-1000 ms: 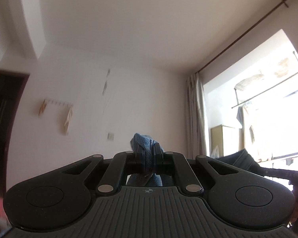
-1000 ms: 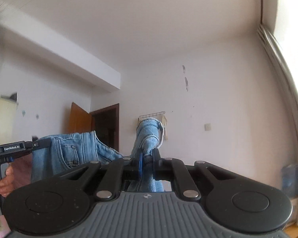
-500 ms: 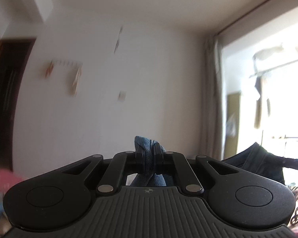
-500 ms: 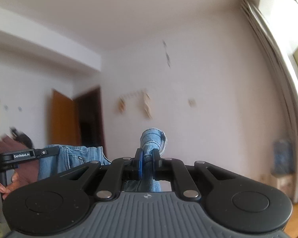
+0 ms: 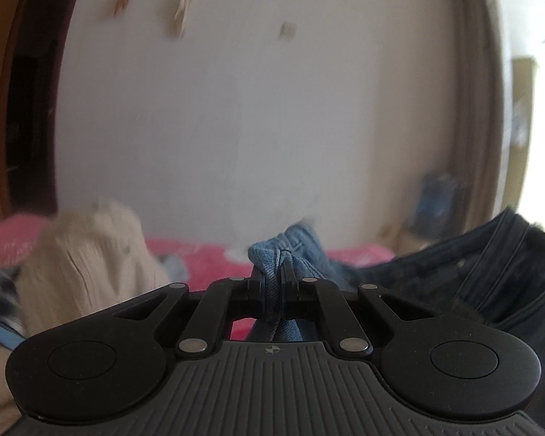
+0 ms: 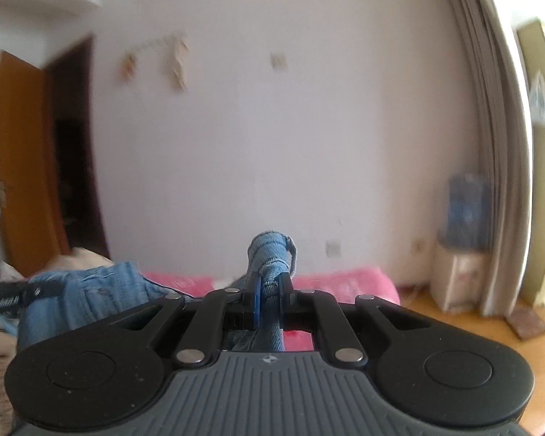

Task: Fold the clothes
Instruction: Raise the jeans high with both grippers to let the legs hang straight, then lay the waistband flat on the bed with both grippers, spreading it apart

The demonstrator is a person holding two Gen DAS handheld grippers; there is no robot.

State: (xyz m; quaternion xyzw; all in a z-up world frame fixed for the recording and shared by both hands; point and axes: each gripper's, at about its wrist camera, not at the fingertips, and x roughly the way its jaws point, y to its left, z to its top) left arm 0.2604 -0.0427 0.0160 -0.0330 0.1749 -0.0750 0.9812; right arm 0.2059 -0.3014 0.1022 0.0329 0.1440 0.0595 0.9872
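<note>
A pair of blue denim jeans [image 6: 91, 294] hangs between my two grippers above a pink bed. My left gripper [image 5: 273, 287] is shut on a bunched fold of the jeans [image 5: 272, 254], which pokes up past the fingertips. My right gripper [image 6: 270, 292] is shut on another bunched edge of the jeans [image 6: 270, 250]. In the right wrist view the denim stretches left toward the other gripper [image 6: 7, 296] at the frame's left edge.
A pink bed cover [image 6: 345, 279] lies below. A cream knitted garment [image 5: 87, 254] is piled on the left, a dark bag or jacket [image 5: 472, 272] on the right. A white wall, a brown door [image 6: 21, 167], a curtain [image 6: 501, 145] and a wooden floor [image 6: 490, 330] surround the bed.
Both cameras have tilted down from the ceiling toward the bed, which has come into view. Both grippers stay shut on the jeans.
</note>
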